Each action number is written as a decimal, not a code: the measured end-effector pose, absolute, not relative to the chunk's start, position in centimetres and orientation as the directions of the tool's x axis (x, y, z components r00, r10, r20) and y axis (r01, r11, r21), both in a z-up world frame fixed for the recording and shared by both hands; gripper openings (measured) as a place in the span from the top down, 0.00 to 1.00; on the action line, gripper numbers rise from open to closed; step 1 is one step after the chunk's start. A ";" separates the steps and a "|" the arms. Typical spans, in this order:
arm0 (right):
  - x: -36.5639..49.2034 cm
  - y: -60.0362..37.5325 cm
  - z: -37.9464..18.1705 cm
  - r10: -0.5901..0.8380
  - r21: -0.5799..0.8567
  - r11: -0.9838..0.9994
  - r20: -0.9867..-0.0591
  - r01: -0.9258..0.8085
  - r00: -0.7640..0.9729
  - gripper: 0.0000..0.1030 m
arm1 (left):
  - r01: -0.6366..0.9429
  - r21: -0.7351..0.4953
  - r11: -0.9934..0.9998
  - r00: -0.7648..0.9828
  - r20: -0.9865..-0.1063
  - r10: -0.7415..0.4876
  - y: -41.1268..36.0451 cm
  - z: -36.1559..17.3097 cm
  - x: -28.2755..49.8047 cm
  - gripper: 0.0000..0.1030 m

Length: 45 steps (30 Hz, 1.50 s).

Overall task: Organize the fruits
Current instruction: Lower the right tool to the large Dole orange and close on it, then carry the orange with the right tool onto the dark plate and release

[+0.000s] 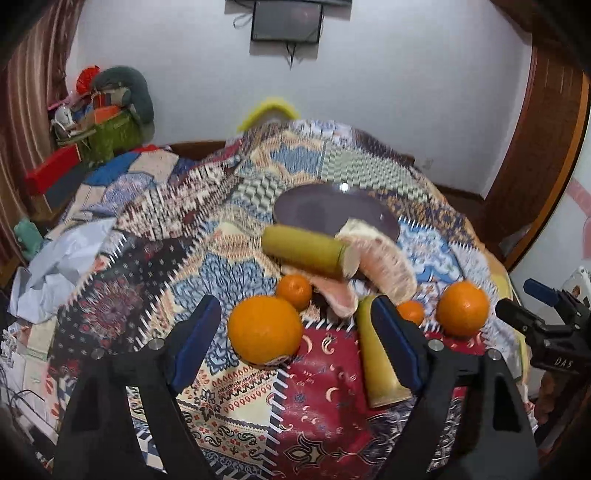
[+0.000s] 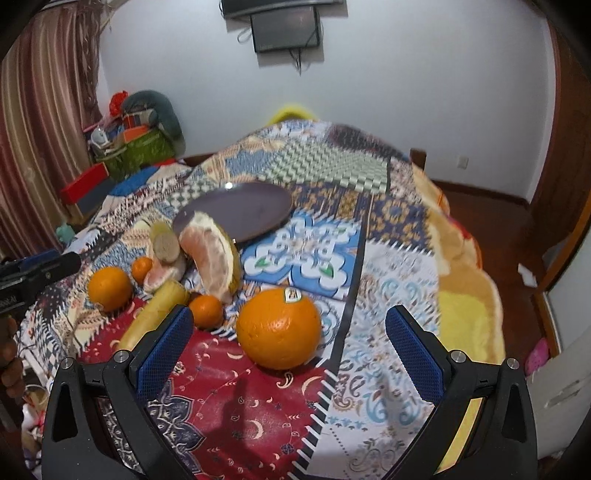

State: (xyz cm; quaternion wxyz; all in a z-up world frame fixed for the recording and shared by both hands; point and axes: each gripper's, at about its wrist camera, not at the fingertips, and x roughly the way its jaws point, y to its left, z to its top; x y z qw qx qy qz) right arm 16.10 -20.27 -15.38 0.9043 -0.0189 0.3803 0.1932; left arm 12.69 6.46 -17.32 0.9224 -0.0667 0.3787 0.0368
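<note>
Fruit-sorting task at an early stage, by the look of it: the purple plate (image 1: 295, 210) lies bare on the patchwork quilt (image 1: 229, 406), and all the fruit remains loose on the cloth in front of it. The left gripper (image 1: 295, 343) hangs open over the quilt, its blue pads either side of a large orange (image 1: 264, 329) but pressing on nothing; the right pad overlaps the nearer sugarcane piece (image 1: 376, 365) in the left wrist view. The right gripper (image 2: 290, 354) is likewise open and empty, framing a second large orange (image 2: 279, 328) that carries a sticker. Yet to be moved, as judged here: both large oranges, two small tangerines (image 1: 294, 291) (image 2: 206, 311), two peeled pomelo segments (image 1: 384, 266) (image 1: 338, 299) and the farther sugarcane piece (image 1: 303, 251), which rests touching the plate's near rim. Obstructions: the pomelo and sugarcane crowd the plate's front edge, so a carried fruit would probably need to pass over them. Clutter (image 1: 107, 122) is piled beyond the bed, and a dark screen (image 1: 286, 20) hangs on the wall.
</note>
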 end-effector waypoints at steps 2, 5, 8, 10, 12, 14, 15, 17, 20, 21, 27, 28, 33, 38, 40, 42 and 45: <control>16.6 -20.0 -16.2 0.341 0.121 0.921 -0.712 -0.371 0.614 0.00 | -0.123 -0.106 0.987 0.687 -0.727 0.008 6.9 -18.6 13.2 0.18; 17.2 -19.7 -17.1 0.350 0.132 0.915 -0.732 -0.382 0.584 0.00 | -0.141 -0.116 0.983 0.654 -0.757 0.005 7.5 -20.0 14.1 0.18; 17.7 -19.2 -18.0 0.348 0.127 0.911 -0.747 -0.391 0.567 0.00 | -0.154 -0.130 0.980 0.623 -0.782 -0.005 8.0 -21.4 15.0 0.18; 18.1 -19.2 -18.4 0.348 0.131 0.911 -0.752 -0.391 0.560 0.01 | -0.159 -0.118 0.980 0.608 -0.794 0.003 8.1 -22.0 15.5 0.18; 18.4 -19.2 -19.0 0.355 0.144 0.909 -0.759 -0.392 0.546 0.02 | -0.160 -0.112 0.981 0.605 -0.796 0.008 8.1 -22.4 15.8 0.20; 18.7 -19.0 -19.4 0.354 0.144 0.907 -0.768 -0.396 0.533 0.07 | -0.158 -0.101 0.982 0.602 -0.798 0.015 8.0 -22.7 16.1 0.23; 18.8 -18.9 -19.6 0.354 0.142 0.906 -0.771 -0.399 0.529 0.11 | -0.162 -0.091 0.983 0.601 -0.799 0.025 8.0 -22.8 16.2 0.25; 19.0 -18.7 -19.8 0.355 0.140 0.902 -0.777 -0.407 0.520 0.15 | -0.163 -0.088 0.983 0.599 -0.801 0.028 8.1 -23.1 16.5 0.26; 19.0 -18.5 -20.2 0.365 0.148 0.897 -0.780 -0.416 0.508 0.20 | -0.171 -0.092 0.981 0.592 -0.806 0.028 8.4 -23.4 16.8 0.31; 19.1 -18.4 -20.3 0.366 0.149 0.897 -0.781 -0.417 0.507 0.25 | -0.176 -0.092 0.980 0.589 -0.808 0.030 8.5 -23.5 16.9 0.35; 19.2 -18.3 -20.5 0.372 0.158 0.894 -0.783 -0.420 0.499 0.36 | -0.189 -0.104 0.976 0.586 -0.810 0.027 8.8 -23.7 17.1 0.37; 19.3 -18.3 -20.5 0.372 0.160 0.894 -0.783 -0.418 0.498 0.36 | -0.188 -0.101 0.977 0.586 -0.810 0.029 8.7 -23.6 17.1 0.37; 19.7 -19.0 -20.3 0.406 0.219 0.890 -0.779 -0.399 0.478 0.36 | -0.190 -0.102 0.977 0.583 -0.812 0.029 8.7 -23.3 16.9 0.38; 19.5 -19.0 -19.9 0.395 0.206 0.897 -0.770 -0.391 0.500 0.37 | -0.181 -0.107 0.978 0.597 -0.802 0.023 8.6 -22.6 16.7 0.38; 19.4 -19.1 -19.4 0.394 0.199 0.898 -0.761 -0.392 0.515 0.37 | -0.178 -0.108 0.978 0.608 -0.794 0.022 8.5 -22.0 16.6 0.38; 19.4 -19.2 -18.9 0.396 0.196 0.898 -0.750 -0.394 0.529 0.37 | -0.170 -0.110 0.979 0.622 -0.783 0.020 8.4 -21.3 16.6 0.38; 19.4 -19.3 -17.9 0.397 0.187 0.899 -0.733 -0.397 0.553 0.37 | -0.162 -0.111 0.981 0.645 -0.764 0.020 8.3 -20.1 16.7 0.38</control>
